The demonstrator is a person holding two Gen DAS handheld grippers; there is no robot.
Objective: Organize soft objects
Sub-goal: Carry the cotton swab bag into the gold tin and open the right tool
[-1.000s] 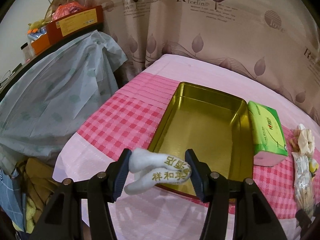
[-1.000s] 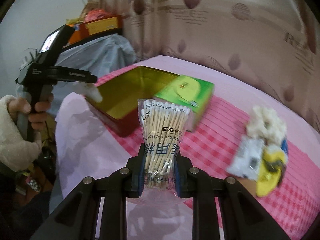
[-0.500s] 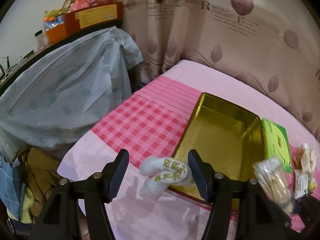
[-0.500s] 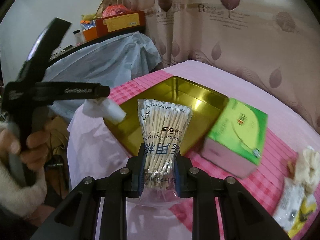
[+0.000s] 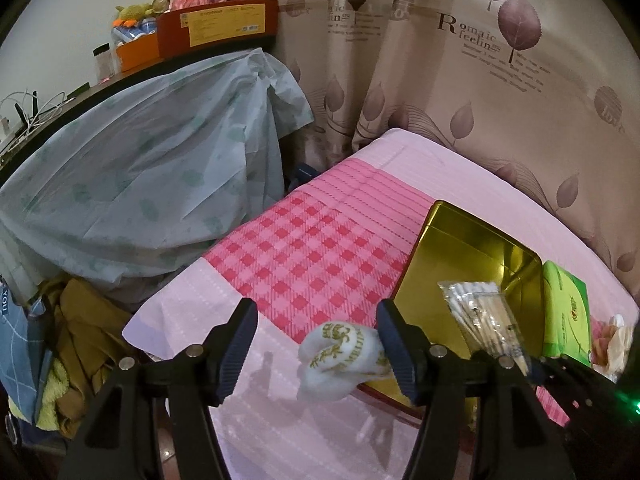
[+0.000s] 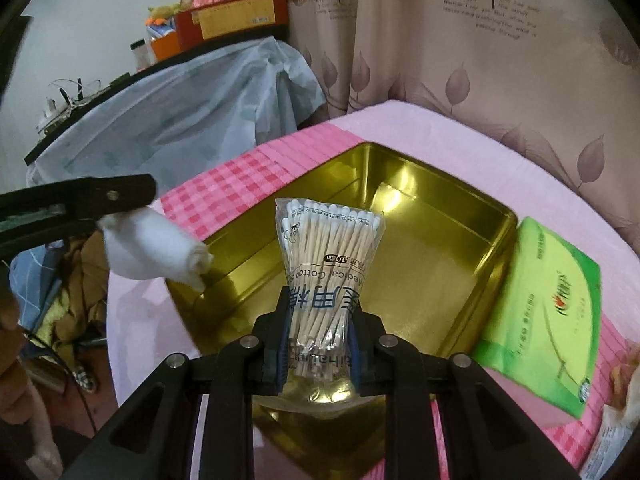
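The left gripper (image 5: 316, 344) is seen at the bottom of the left wrist view with its jaws spread wide. A second ago the white rolled towel (image 5: 344, 356) was squeezed between them; now it is released, touching only the right-hand jaw and drooping over the near edge of the gold tin (image 5: 472, 252). In the right wrist view the towel (image 6: 152, 248) appears at middle left, its tip hanging over the tin's left rim (image 6: 192, 292), so whether it will drop inside or slide onto the pink cloth (image 5: 320, 264) of the bench cannot be told.

The right gripper (image 6: 318, 340) is closed on the bag of cotton swabs (image 6: 328, 256), held upright. Compared with a second ago, the bag has been carried from beside the tin to above its open interior, in the centre of the frame. It is judged that release into the tin is the next step. The green tissue pack (image 6: 552, 296) lies just beside the tin at the right, not yet stowed.
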